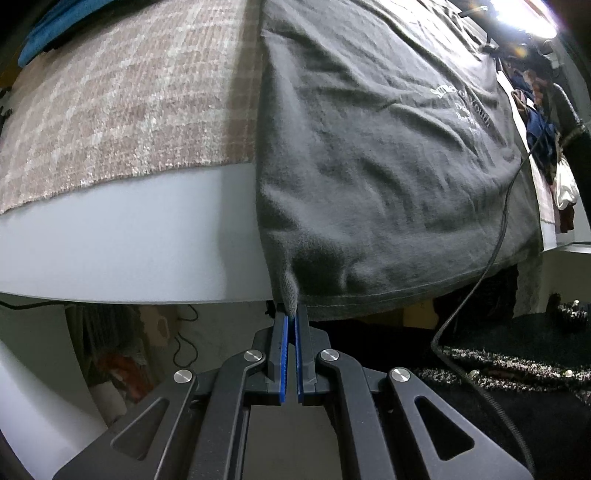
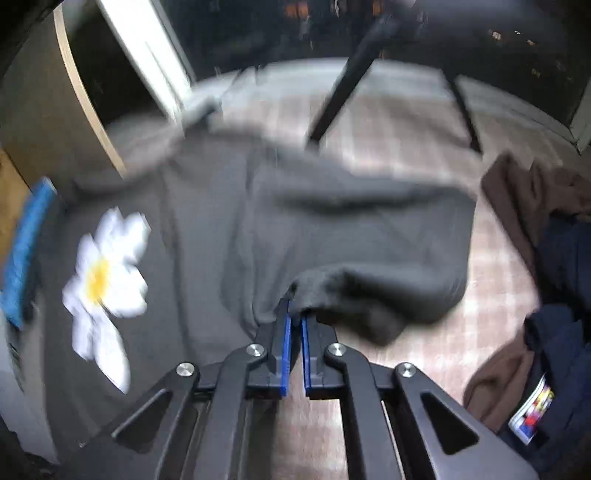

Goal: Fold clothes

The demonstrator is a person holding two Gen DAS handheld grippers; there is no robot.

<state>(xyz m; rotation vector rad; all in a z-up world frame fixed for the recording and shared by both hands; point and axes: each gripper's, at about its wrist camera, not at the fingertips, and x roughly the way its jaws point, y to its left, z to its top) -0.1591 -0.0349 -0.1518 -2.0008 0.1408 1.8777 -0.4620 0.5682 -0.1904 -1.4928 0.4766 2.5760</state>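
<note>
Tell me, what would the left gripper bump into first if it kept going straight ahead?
The left gripper already pinches the corner of the grey shirt. Straight on, it would likely push into that hanging shirt and the white table edge behind it.

White table (image 1: 129,236) with curved front edge, covered by pinkish-beige plaid cloth (image 1: 110,110). Dark speckled carpet (image 1: 517,362) on floor at right. Black cable (image 1: 491,258) hanging past table edge. Clutter and cords in shadow beneath table. Strong glare from light (image 1: 524,18) at upper right. Wooden panel with pale edge (image 2: 85,96) beside white frame (image 2: 147,55). Right view motion-blurred.
</note>
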